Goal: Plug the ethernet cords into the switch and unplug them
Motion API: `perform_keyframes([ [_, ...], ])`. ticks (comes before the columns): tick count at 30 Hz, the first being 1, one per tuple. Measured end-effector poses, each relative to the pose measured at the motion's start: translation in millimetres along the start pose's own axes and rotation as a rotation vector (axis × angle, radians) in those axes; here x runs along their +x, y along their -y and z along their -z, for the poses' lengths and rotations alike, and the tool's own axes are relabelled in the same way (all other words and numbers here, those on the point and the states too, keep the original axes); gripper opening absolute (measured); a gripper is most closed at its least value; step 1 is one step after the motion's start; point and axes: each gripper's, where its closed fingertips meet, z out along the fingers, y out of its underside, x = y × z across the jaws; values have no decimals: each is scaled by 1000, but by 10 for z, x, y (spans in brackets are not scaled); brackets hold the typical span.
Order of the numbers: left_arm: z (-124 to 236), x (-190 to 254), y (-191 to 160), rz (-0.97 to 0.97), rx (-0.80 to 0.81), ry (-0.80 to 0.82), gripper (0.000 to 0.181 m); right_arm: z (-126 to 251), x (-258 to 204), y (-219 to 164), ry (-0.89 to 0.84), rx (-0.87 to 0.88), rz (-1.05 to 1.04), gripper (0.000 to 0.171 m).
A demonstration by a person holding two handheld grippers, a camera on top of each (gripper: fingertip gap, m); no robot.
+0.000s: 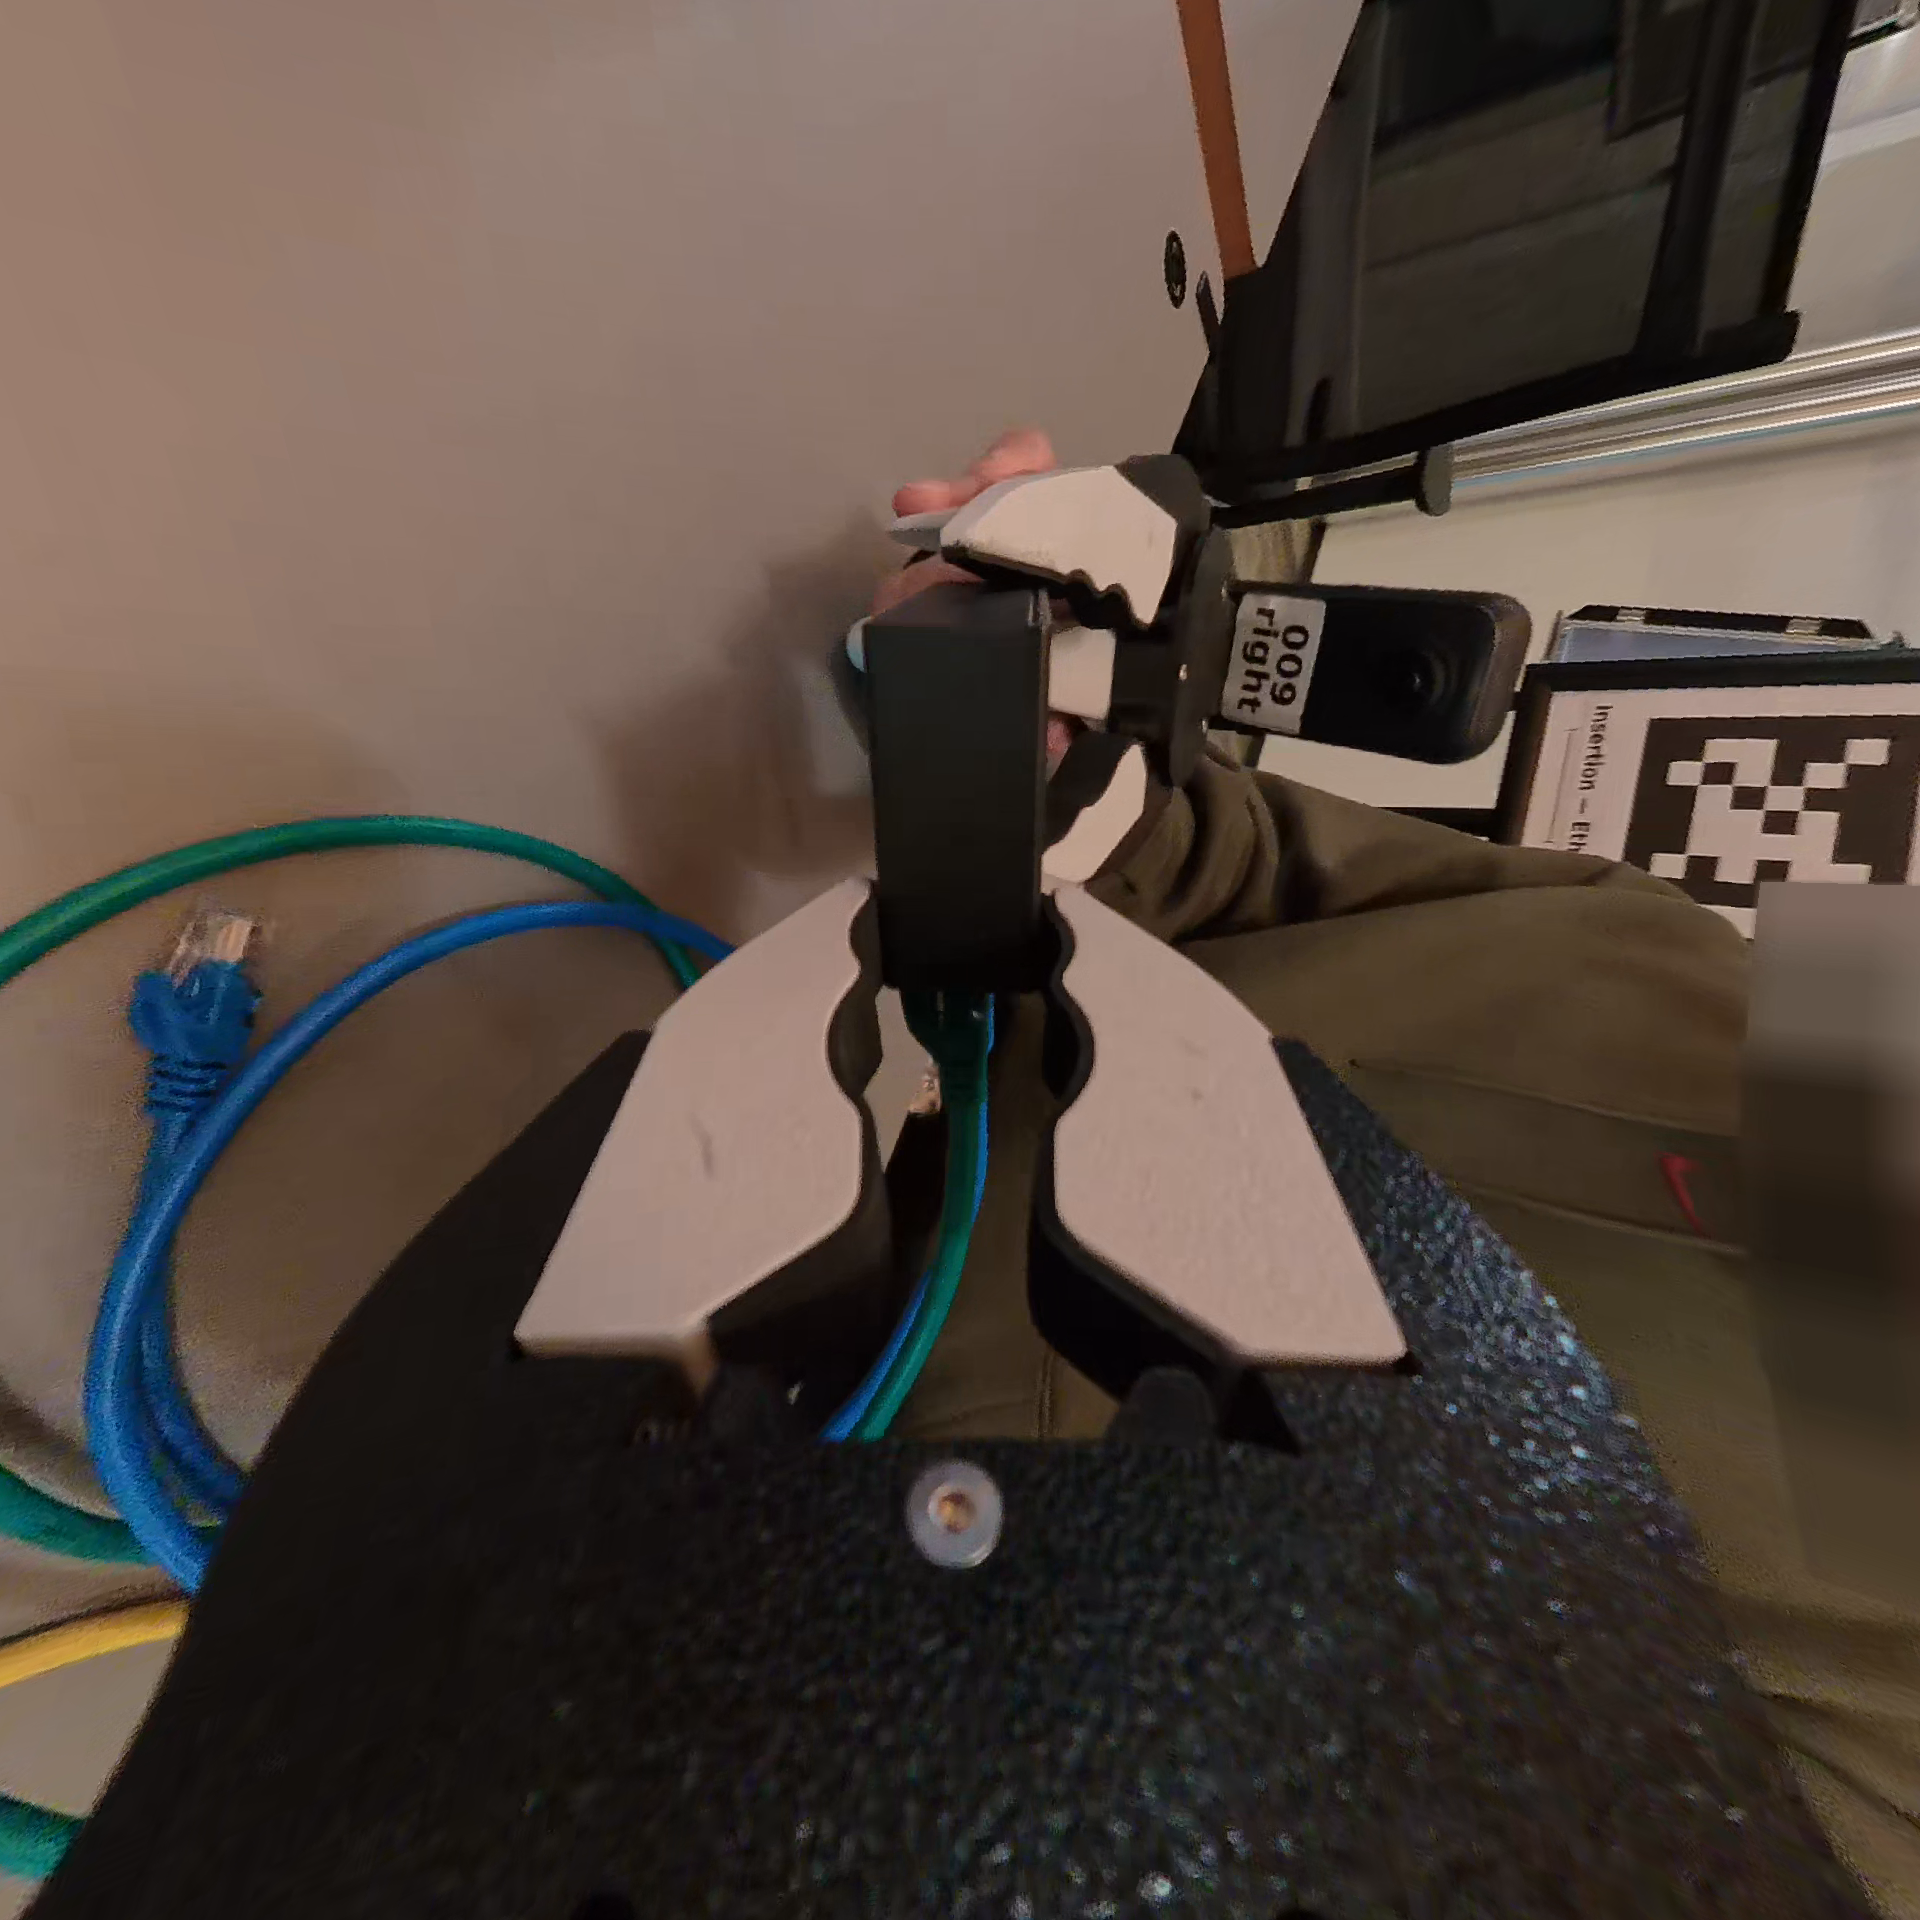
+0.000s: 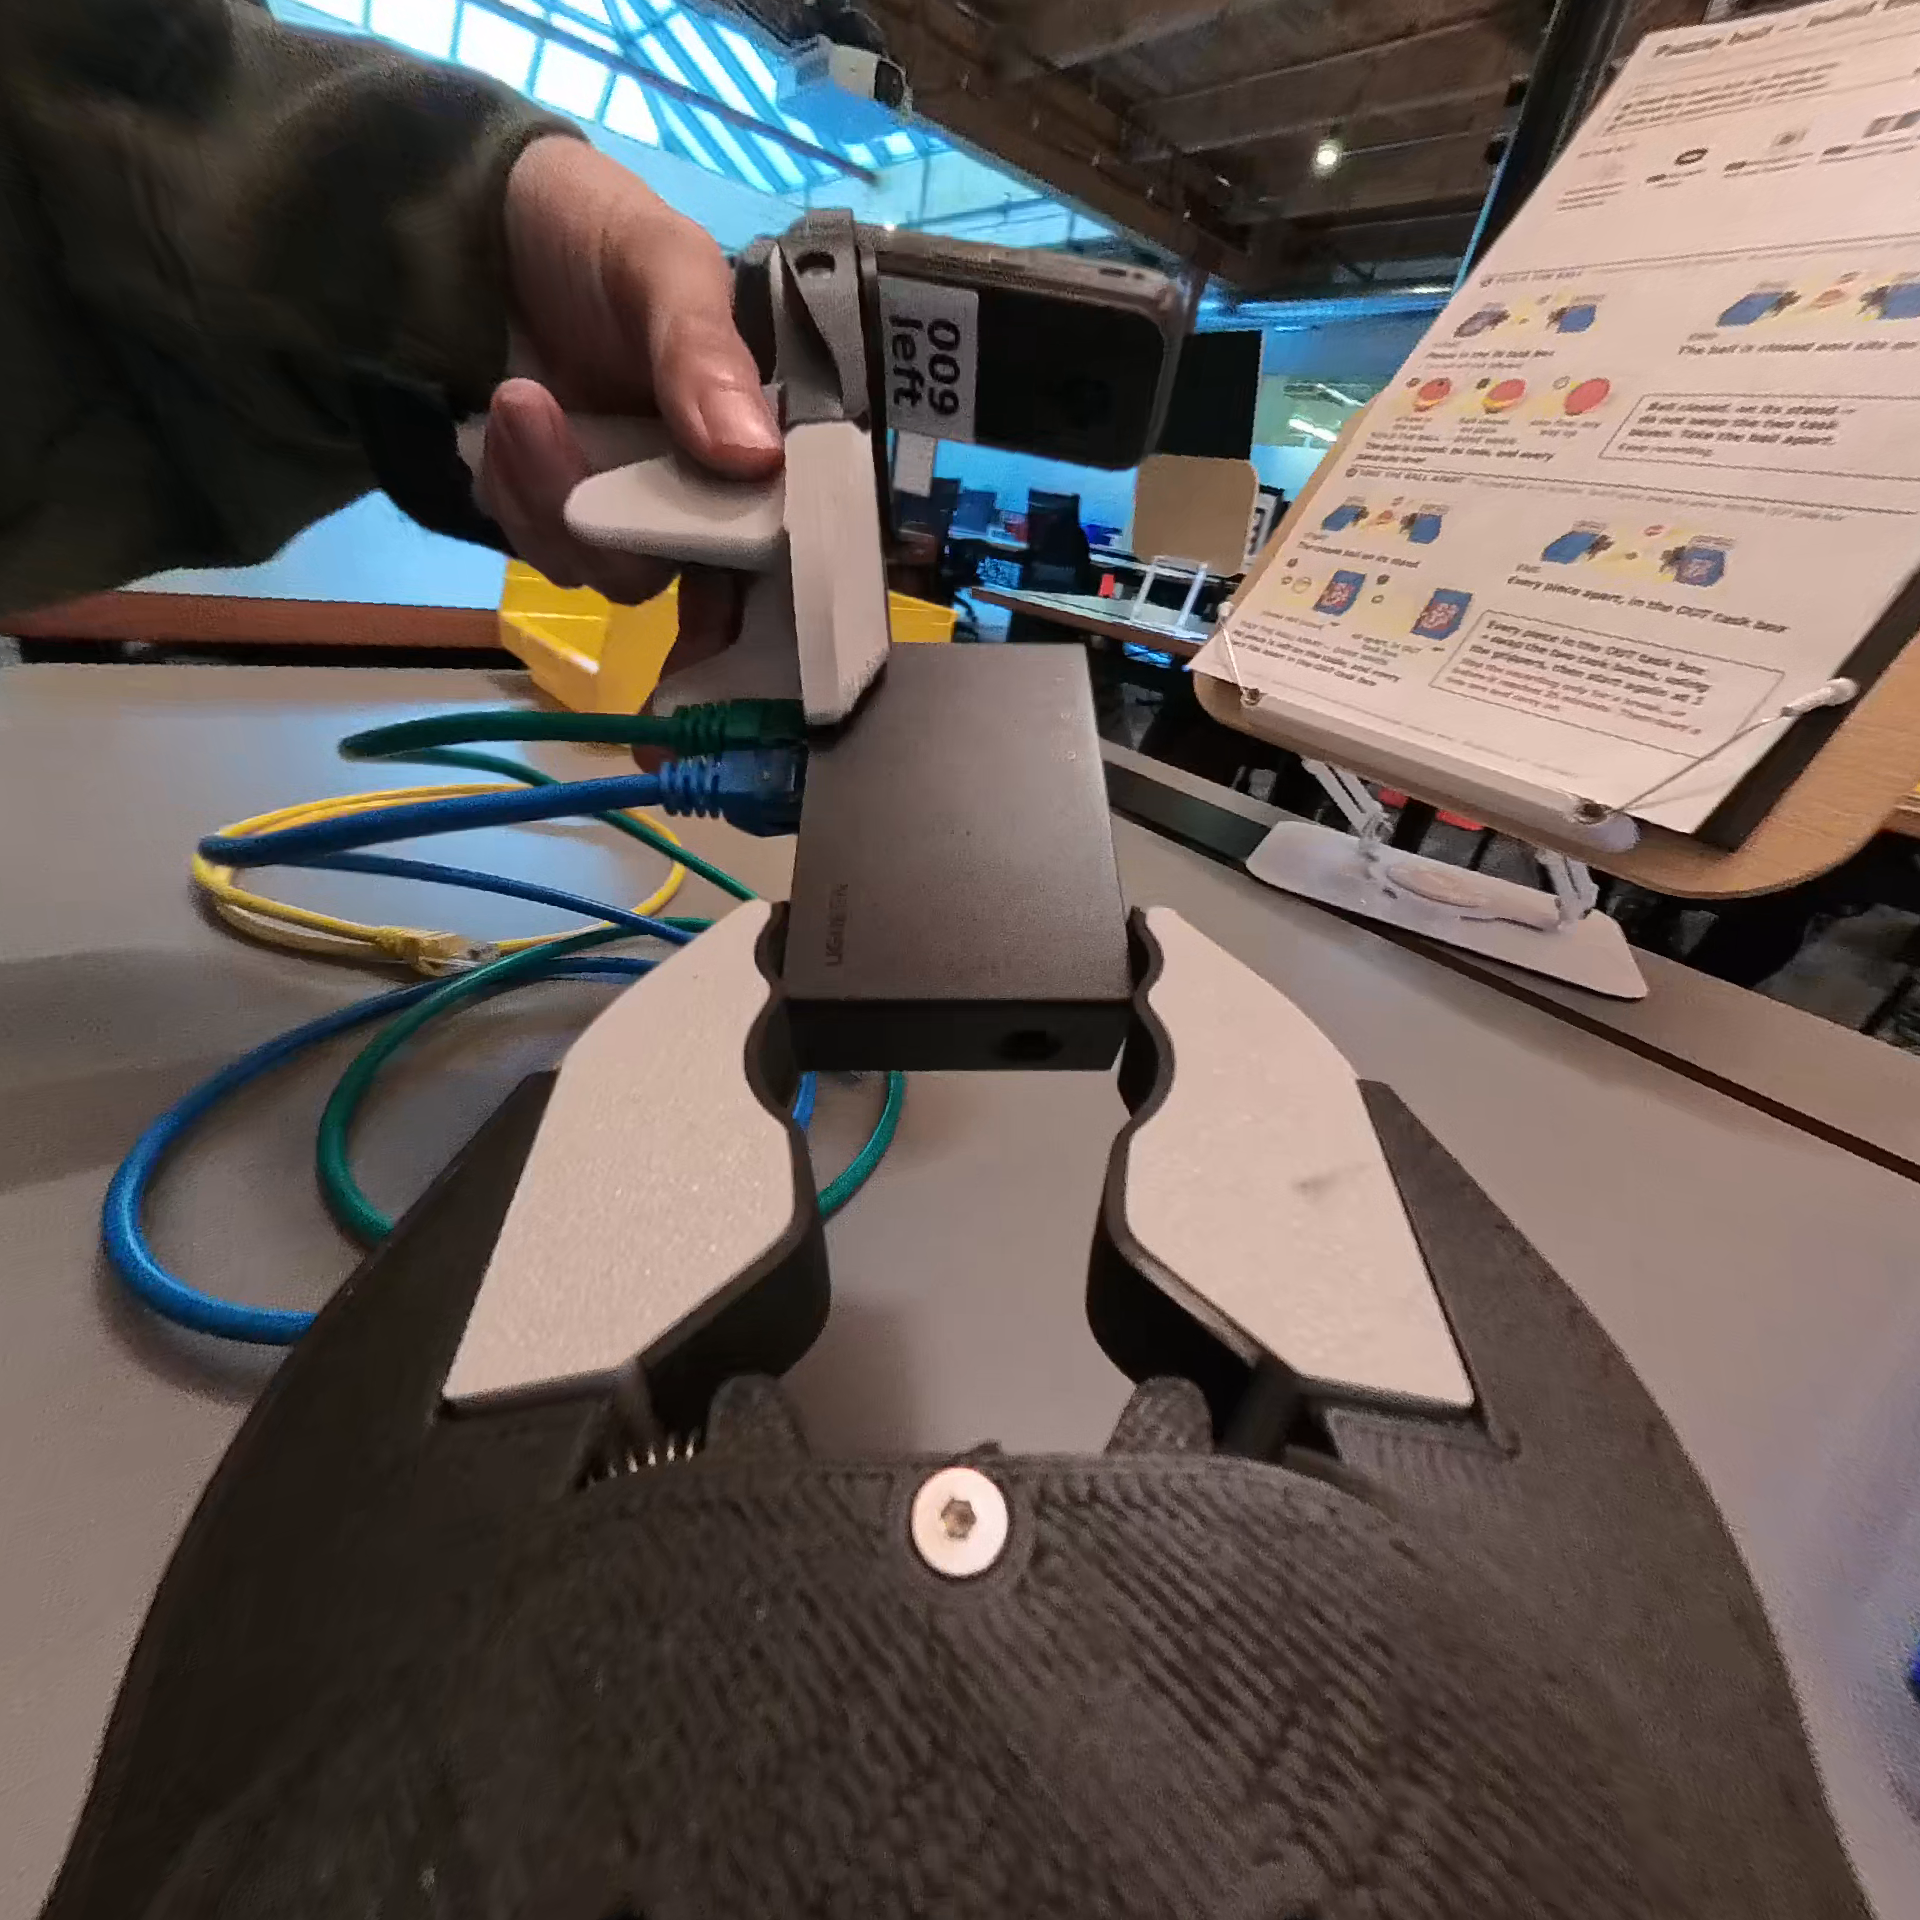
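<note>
Black and boxy, the switch is lifted clear of the grey tabletop, held between my 2 tools. My right tool is clenched on the near end of it, 1 pale finger pressed against each long side. My left tool grips the switch too: in its own view both fingers touch the sides of the black body, with the plugged cords running out between them toward the camera. From the right wrist view, that left tool comes down from above at the far left corner, right over the ports, with a person's hand on its handle.

2 cords are plugged into the switch's left side: the green cord on top and the blue cord directly beneath it. Both loop away across the tabletop. A loose blue plug lies free near those loops. A yellow cord lies coiled on the tabletop with its plug unconnected, well apart from the switch. To the right stands a tilted board holding an instruction sheet.
</note>
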Motion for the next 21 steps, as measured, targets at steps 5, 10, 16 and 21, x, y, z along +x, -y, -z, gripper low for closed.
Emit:
perform_keyframes([
  [5, 24, 2, 51, -4, -6, 29, 27, -24, 21, -19, -4, -16, -27, 61],
  [10, 69, 6, 65, -12, -27, 42, 27, -60, 14, -40, -25, -35, -30, 61],
  [16, 77, -53, 225, 20, 74, 28, 28, -72, 114, -72, -77, -54, -105, 61],
  [21, 200, -218, 481, -73, 254, 147, 29, -61, 231, -105, -108, -63, -217, 61],
])
